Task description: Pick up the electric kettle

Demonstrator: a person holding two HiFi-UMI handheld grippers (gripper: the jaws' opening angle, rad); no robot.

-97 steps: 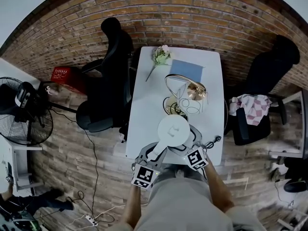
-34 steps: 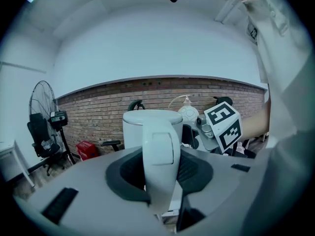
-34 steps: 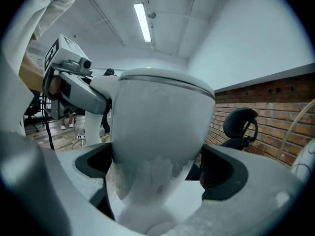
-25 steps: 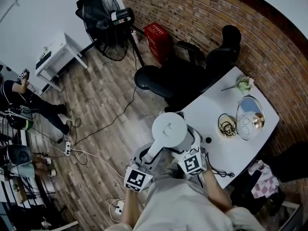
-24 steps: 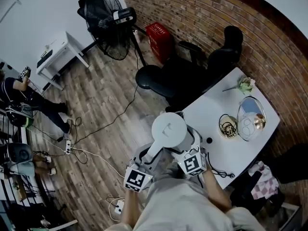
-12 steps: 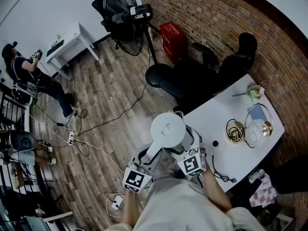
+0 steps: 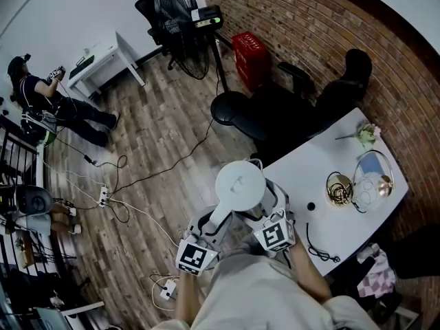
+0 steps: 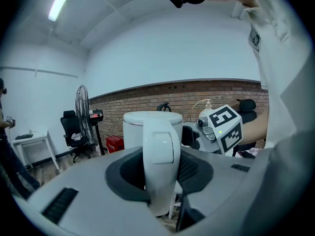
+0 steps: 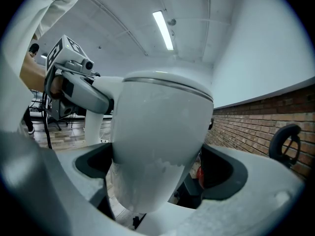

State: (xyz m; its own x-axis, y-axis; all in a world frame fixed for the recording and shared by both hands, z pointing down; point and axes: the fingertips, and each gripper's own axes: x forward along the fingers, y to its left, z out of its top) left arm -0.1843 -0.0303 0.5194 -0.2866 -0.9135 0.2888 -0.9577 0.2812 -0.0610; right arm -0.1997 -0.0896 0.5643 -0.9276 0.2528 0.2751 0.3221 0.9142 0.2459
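Observation:
The white electric kettle point(image 7: 240, 184) hangs in the air between both grippers, over the wooden floor just left of the white table point(image 7: 323, 198). My left gripper point(image 7: 218, 220) is shut on the kettle's handle point(image 8: 160, 156), which fills the gap between its jaws point(image 8: 160, 181). My right gripper point(image 7: 265, 208) has its jaws round the kettle's body point(image 9: 157, 141), with the dark pads point(image 9: 219, 173) against its sides. The kettle's lid is closed. In the left gripper view the right gripper's marker cube point(image 8: 222, 127) shows beside the kettle.
On the table lie a wire bowl point(image 7: 375, 181), a coiled cable point(image 7: 339, 190), a flower point(image 7: 368, 135) and a black cord point(image 7: 317, 247). Black office chairs point(image 7: 275, 108) stand against the brick wall. A fan point(image 7: 179, 5), a red crate point(image 7: 251, 50), floor cables point(image 7: 117, 198) and a person point(image 7: 48, 102) are to the left.
The kettle was over the table several seconds ago and is now off it, over the floor. In the last second the head view swung, so the table slid right. Both grips are unchanged.

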